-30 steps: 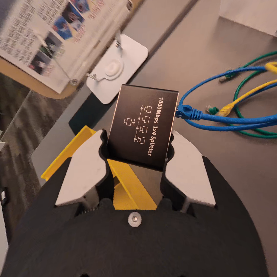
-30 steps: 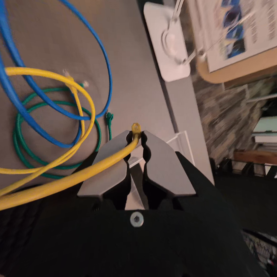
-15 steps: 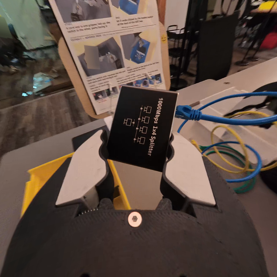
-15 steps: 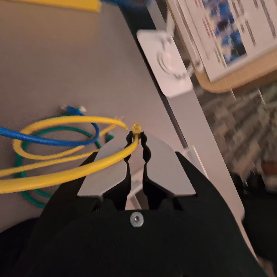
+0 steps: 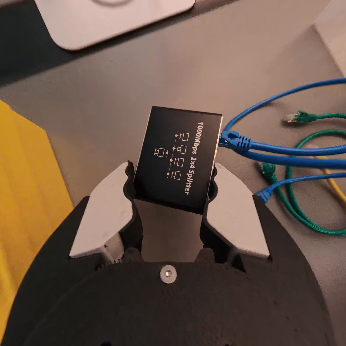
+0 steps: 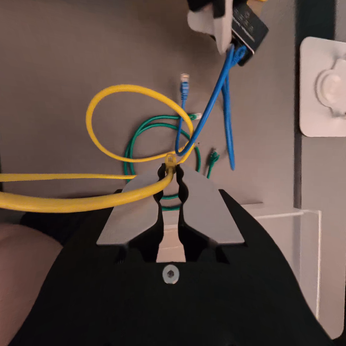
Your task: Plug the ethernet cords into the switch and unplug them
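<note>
My left gripper [image 5: 171, 179] is shut on the black switch [image 5: 177, 159] and holds it above the grey table. A blue cord's plug [image 5: 234, 140] sits in the switch's right side. My right gripper [image 6: 170, 166] is shut on the yellow cord [image 6: 84, 203] just behind its plug [image 6: 170, 160], which sticks out past the fingertips. In the right wrist view the switch [image 6: 247, 28] and the left gripper's finger [image 6: 222, 31] show at the top, well apart from the yellow plug. A green cord [image 5: 292, 204] lies coiled on the table, also in the right wrist view [image 6: 138, 134].
A white stand base [image 5: 104, 22] stands beyond the switch, also at the right in the right wrist view [image 6: 325, 89]. A yellow bin [image 5: 24, 187] is at the left. A clear plastic piece [image 6: 288, 243] lies near the right gripper. Loose blue [image 6: 184, 84] and green plugs [image 5: 297, 117] lie on the table.
The left gripper has tilted down from the poster to the table, still holding the switch. The right gripper has swung round with the yellow cord, and the switch now shows ahead of it.
</note>
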{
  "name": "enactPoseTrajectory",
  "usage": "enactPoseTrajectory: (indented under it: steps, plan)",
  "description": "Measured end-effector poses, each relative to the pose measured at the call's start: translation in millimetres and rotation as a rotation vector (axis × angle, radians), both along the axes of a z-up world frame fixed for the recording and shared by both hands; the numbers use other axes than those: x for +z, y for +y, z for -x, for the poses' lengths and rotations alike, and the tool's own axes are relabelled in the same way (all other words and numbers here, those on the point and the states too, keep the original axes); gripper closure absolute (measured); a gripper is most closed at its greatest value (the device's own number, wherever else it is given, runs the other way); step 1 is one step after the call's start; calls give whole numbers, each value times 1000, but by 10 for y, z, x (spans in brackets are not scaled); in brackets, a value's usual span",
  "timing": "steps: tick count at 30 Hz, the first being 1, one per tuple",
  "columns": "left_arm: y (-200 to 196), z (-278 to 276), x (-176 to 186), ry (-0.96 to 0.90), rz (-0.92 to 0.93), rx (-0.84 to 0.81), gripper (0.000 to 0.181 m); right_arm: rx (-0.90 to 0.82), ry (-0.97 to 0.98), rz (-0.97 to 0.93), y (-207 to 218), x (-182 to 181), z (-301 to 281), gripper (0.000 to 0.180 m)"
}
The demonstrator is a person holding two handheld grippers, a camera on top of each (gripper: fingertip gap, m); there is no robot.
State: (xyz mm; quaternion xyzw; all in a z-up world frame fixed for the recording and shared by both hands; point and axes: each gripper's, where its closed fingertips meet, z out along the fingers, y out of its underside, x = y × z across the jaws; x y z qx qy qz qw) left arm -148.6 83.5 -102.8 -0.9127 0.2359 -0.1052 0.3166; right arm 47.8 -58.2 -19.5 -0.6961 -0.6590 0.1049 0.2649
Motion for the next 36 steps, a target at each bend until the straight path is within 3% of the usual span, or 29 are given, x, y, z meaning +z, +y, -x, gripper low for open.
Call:
enactPoseTrajectory:
  steps: [4, 8, 12, 15, 18, 27, 31, 33, 36]
  plan:
    - [-34, 39, -301, -49, 48, 69, 103, 60, -26, -7, -205, 66, 17, 168]
    - [-39, 132, -409, -18, 22, 119, 103, -118, -57, -114, -107, 232, -303, 168]
    - [-72, 138, -459, -28, 36, 118, 101, -82, 11, -173, -260, 396, -368, 168]
    - [-202, 60, -487, -39, 77, 53, 80, -148, 3, -244, -212, 493, -463, 168]
    - [-334, 87, -550, 41, 61, -25, 66, -165, -3, -268, -177, 511, -501, 168]
    - [-573, 168, -515, 256, 47, -255, 77, -147, -8, -249, -133, 461, -460, 168]
    - [-660, 251, -415, 522, 107, -490, 85, -132, -4, -233, -148, 439, -447, 168]
    - [-566, 282, -330, 681, 48, -651, 78, -131, -4, -227, -147, 432, -450, 168]
    - [-475, 220, -313, 671, 52, -800, 85, -125, 4, -213, -168, 424, -460, 168]
